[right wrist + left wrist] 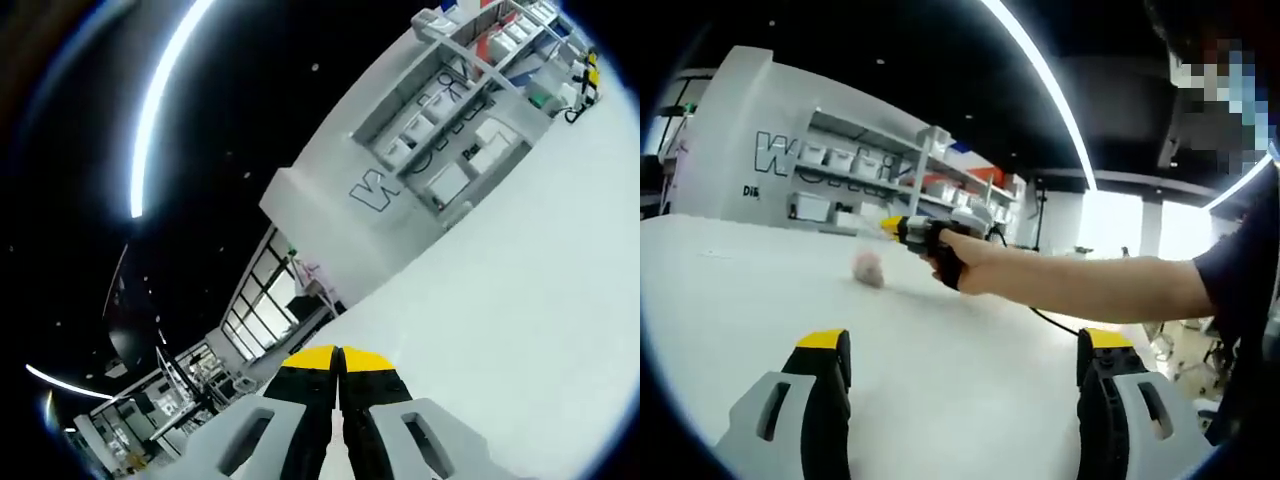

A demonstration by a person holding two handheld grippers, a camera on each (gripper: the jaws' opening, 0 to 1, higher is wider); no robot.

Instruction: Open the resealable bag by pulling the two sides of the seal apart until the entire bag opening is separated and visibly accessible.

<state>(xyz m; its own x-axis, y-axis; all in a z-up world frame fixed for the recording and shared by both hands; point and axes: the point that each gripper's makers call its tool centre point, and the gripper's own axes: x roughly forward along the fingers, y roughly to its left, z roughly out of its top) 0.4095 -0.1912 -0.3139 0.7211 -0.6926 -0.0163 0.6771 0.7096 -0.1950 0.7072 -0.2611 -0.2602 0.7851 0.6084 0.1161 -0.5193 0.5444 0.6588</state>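
— White tabletop (970,390), bare between the jaws of the left gripper (965,385). Its yellow-tipped jaws stand wide apart and hold nothing.

— And the right gripper (338,385)?

— Clenched. In the right gripper view its yellow tips meet with nothing visible between them. In the left gripper view the same tool (908,230) is held out over the tabletop by a gloved hand (952,262) on a bare forearm.

— Where is the resealable bag?

— Probably the small pinkish, blurred object (869,268) lying on the tabletop, just beside the extended right gripper and well ahead of the left one. It is too smeared to confirm a seal or any contents. Neither gripper touches it.

— Procedure for the step in hand?

— My judgement: this is still the approach. The right gripper must release before it can take one lip of the seal. Bring the left one forward, pinch the opposite lip close to the seal line, then pull the two sides straight apart, working along the full length. A grip too far below the seal risks dragging the whole bag.

— Surroundings?

— White shelving (900,180) with storage boxes behind the tabletop, a dark ceiling, and a long curved light strip (1050,90).
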